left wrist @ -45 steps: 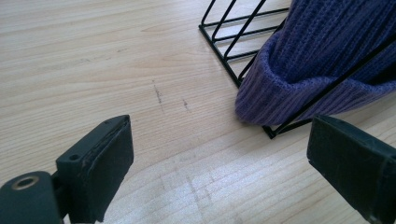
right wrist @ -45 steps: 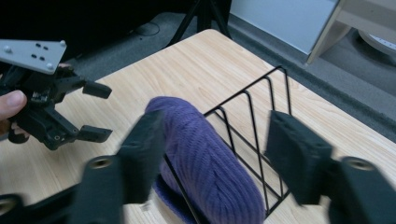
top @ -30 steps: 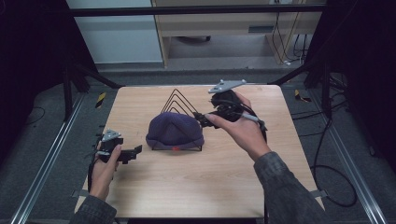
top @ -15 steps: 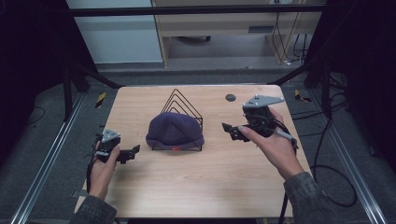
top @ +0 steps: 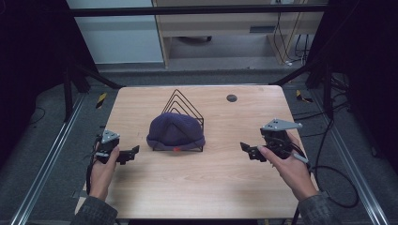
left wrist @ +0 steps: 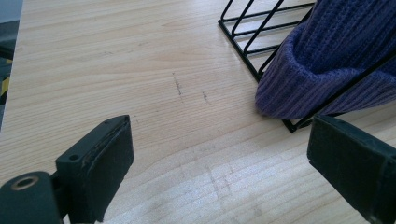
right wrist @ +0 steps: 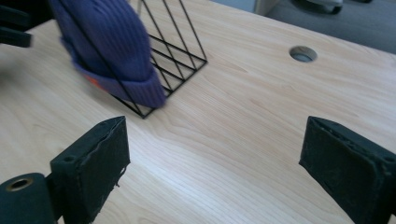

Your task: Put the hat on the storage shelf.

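Soft knit hat [top: 174, 130] draped over a wire rack [top: 184, 104]

It's light and floppy, so pinch the ribbed cuff; both grippers' fingers [left wrist: 97, 161] are wide and empty.

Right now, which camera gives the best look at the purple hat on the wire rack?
The high view: it shows the whole hat draped over the wire rack, between both grippers. The left gripper view shows just its ribbed brim at close range. The right gripper view shows one side, slightly blurred.
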`<state>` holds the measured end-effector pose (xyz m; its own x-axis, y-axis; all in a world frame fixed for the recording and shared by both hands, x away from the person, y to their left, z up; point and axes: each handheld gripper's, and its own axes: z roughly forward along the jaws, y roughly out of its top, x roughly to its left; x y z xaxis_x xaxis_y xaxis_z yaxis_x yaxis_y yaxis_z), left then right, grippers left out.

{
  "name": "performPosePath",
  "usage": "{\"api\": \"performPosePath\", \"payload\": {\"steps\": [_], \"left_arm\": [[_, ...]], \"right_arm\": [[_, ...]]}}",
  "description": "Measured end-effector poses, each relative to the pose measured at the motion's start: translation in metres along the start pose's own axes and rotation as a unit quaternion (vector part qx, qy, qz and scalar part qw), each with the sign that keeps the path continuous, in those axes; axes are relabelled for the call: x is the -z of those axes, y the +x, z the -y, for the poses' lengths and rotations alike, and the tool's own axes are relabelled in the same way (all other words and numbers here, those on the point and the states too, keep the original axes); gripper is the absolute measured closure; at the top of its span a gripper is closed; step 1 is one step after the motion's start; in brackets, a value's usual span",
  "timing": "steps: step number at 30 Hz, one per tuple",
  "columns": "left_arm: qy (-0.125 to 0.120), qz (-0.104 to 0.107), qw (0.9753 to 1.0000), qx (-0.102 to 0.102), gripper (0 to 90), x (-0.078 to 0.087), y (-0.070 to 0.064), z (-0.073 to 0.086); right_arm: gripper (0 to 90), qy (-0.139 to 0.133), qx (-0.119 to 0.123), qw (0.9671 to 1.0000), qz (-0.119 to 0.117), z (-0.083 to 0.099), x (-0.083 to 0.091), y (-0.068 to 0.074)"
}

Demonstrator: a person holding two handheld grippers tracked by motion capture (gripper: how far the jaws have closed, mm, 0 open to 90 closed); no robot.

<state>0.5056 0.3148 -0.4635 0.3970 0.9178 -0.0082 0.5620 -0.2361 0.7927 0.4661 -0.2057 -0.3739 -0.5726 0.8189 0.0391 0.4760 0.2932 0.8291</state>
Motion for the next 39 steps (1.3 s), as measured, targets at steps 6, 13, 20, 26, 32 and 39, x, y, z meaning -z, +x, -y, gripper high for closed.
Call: {"api": "performPosePath", "payload": {"steps": [6,13,20,26,32,39], "left_arm": [[0.0,0.001,1.0,0.001,6.5,0.0,0.0,0.0],[0.011,0.009,0.9999,0.003,6.5,-0.003,-0.001,0.001],[0.046,0.005,0.9989,0.003,6.2,-0.008,0.001,0.005],[0.077,-0.001,0.997,0.012,6.3,-0.015,0.005,0.011],[0.095,-0.002,0.9954,0.01,6.3,-0.016,0.008,0.013],[0.134,0.008,0.9909,0.0,6.4,-0.023,0.007,0.017]], "right_arm": [[13.1,0.006,-0.022,0.9993,0.031,0.022,-0.017,-0.016],[13.4,0.049,-0.051,0.9971,0.027,0.056,-0.048,-0.022],[13.5,0.06,-0.07,0.995,0.039,0.069,-0.07,-0.026],[12.8,0.081,-0.096,0.991,0.048,0.074,-0.089,-0.03],[11.6,0.106,-0.08,0.9892,0.062,0.08,-0.097,-0.028],[10.4,0.121,-0.069,0.9875,0.073,0.084,-0.1,-0.023]]}}
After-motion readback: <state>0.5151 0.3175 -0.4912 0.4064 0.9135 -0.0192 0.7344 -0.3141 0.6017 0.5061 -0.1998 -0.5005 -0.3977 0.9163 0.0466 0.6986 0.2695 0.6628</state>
